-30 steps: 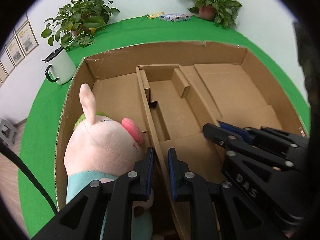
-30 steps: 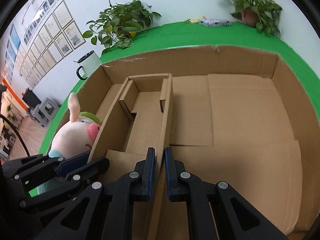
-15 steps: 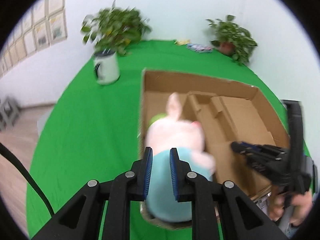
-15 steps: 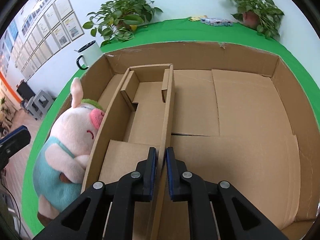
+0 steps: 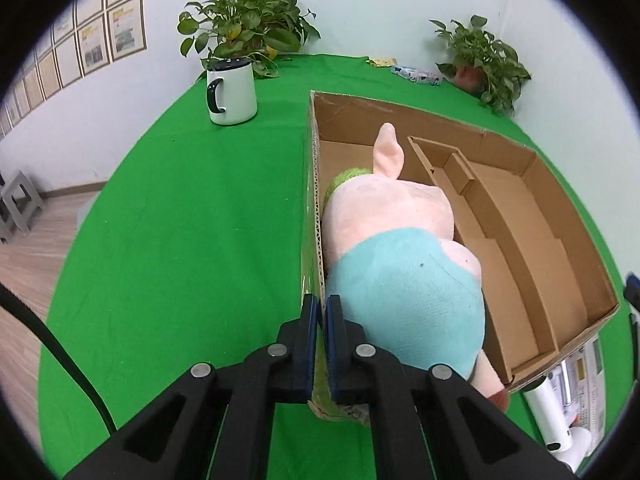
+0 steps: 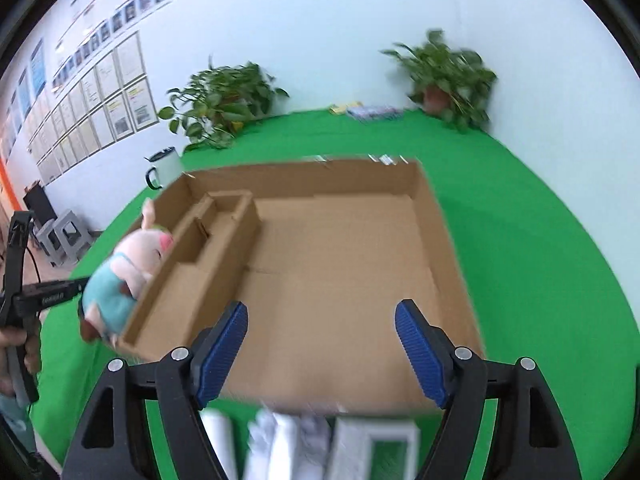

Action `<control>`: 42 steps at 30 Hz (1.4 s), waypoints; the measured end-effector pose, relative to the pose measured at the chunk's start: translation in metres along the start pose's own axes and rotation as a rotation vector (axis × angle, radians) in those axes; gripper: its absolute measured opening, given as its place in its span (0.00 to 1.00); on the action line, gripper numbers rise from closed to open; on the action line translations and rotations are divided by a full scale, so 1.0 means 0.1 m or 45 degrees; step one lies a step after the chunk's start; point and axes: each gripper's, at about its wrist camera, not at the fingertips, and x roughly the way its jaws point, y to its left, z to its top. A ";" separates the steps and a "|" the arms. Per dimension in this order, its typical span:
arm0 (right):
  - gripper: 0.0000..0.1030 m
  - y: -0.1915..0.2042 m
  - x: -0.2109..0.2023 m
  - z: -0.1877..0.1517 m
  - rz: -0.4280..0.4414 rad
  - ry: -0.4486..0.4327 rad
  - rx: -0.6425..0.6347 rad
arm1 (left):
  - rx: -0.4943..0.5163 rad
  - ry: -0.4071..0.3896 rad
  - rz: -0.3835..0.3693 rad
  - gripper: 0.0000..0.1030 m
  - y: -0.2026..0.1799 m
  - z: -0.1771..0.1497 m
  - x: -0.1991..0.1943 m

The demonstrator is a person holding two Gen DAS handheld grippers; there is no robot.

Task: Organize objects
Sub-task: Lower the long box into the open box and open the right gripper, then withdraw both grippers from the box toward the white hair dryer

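A shallow cardboard box [image 5: 576, 240] with inner dividers lies on the green table; it also shows in the right wrist view [image 6: 436, 216]. A plush pig [image 5: 400, 248] in a teal outfit lies in the box's left compartment, its feet over the near edge; the right wrist view shows the pig [image 6: 120, 276] too. My left gripper [image 5: 321, 312] is shut on the box's left wall near the front corner. My right gripper [image 6: 320, 336] is open and empty, above the box's near edge.
A white mug [image 5: 231, 90] with a black handle stands far left of the box. Two potted plants [image 5: 244, 36] [image 5: 484, 56] stand at the back, with flat packets [image 5: 416, 74] between them. White items [image 6: 288, 436] lie blurred on the table before the box.
My left gripper left the divider, swung left and shut on the box's left wall. My right gripper let go of the divider, opened wide and pulled back and up.
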 end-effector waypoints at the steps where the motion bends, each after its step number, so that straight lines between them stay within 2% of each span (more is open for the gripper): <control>1: 0.73 -0.08 -0.02 -0.07 -0.008 0.024 0.018 | 0.010 -0.002 0.016 0.03 -0.02 -0.01 -0.01; 4: 0.73 -0.24 -0.11 -0.31 0.003 0.054 0.051 | 0.018 0.002 0.032 0.03 -0.04 -0.04 -0.02; 8: 0.74 -0.14 -0.34 -0.59 0.038 0.037 0.020 | 0.026 0.009 0.045 0.04 -0.05 -0.05 -0.04; 9: 0.78 -0.09 -0.40 -0.64 0.045 0.031 -0.002 | 0.034 0.004 0.052 0.04 -0.06 -0.06 -0.05; 11: 0.86 0.05 -0.53 -0.77 0.096 0.017 -0.059 | 0.038 -0.017 0.076 0.08 -0.06 -0.08 -0.07; 12: 0.89 0.12 -0.58 -0.83 0.124 0.019 -0.079 | 0.036 -0.028 0.093 0.15 -0.06 -0.10 -0.10; 14: 0.89 0.26 -0.66 -1.01 0.194 0.044 -0.114 | 0.027 -0.077 0.119 0.19 -0.08 -0.16 -0.25; 15: 0.90 0.30 -0.70 -1.13 0.220 0.065 -0.115 | 0.027 -0.104 0.107 0.25 -0.09 -0.20 -0.33; 16: 0.90 0.35 -0.73 -1.29 0.253 0.100 -0.117 | 0.028 -0.143 0.088 0.41 -0.11 -0.27 -0.43; 17: 0.90 0.39 -0.75 -1.39 0.268 0.123 -0.130 | 0.025 -0.196 0.080 0.51 -0.16 -0.36 -0.59; 18: 0.90 0.43 -0.76 -1.48 0.272 0.138 -0.150 | 0.019 -0.226 0.075 0.72 -0.18 -0.42 -0.67; 19: 0.90 0.51 -0.79 -1.61 0.257 0.142 -0.192 | -0.010 -0.295 0.039 0.81 -0.24 -0.55 -0.82; 21: 0.90 0.62 -0.78 -1.72 0.238 0.131 -0.248 | -0.042 -0.328 -0.039 0.81 -0.32 -0.71 -0.95; 23: 0.90 0.71 -0.75 -1.79 0.190 0.119 -0.299 | -0.063 -0.298 -0.165 0.81 -0.48 -0.91 -1.01; 25: 0.84 0.75 -0.69 -1.83 0.147 0.115 -0.331 | -0.089 -0.267 -0.239 0.81 -0.56 -1.03 -1.00; 27: 0.62 0.78 -0.62 -1.88 0.097 0.131 -0.341 | -0.110 -0.217 -0.316 0.81 -0.66 -1.16 -0.95; 28: 0.55 0.79 -0.61 -1.90 0.080 0.151 -0.334 | -0.119 -0.189 -0.350 0.81 -0.69 -1.23 -0.92; 31: 0.55 0.84 -0.71 -1.97 0.281 0.196 -0.280 | -0.134 -0.110 -0.425 0.81 -0.78 -1.34 -0.79; 32: 0.58 0.88 -0.77 -1.99 0.350 0.199 -0.267 | -0.137 -0.068 -0.455 0.81 -0.81 -1.36 -0.72; 34: 0.91 0.90 -0.83 -1.99 0.329 0.154 -0.239 | -0.135 -0.001 -0.516 0.81 -0.86 -1.35 -0.61; 36: 0.93 0.91 -0.83 -1.98 0.311 0.129 -0.203 | -0.120 0.047 -0.566 0.80 -0.94 -1.31 -0.50; 38: 0.93 0.91 -0.79 -1.96 0.336 0.174 -0.163 | -0.091 0.095 -0.620 0.80 -1.03 -1.23 -0.38; 42: 0.93 0.99 -0.76 -1.96 0.342 0.189 -0.133 | -0.016 0.212 -0.684 0.76 -1.29 -1.17 -0.20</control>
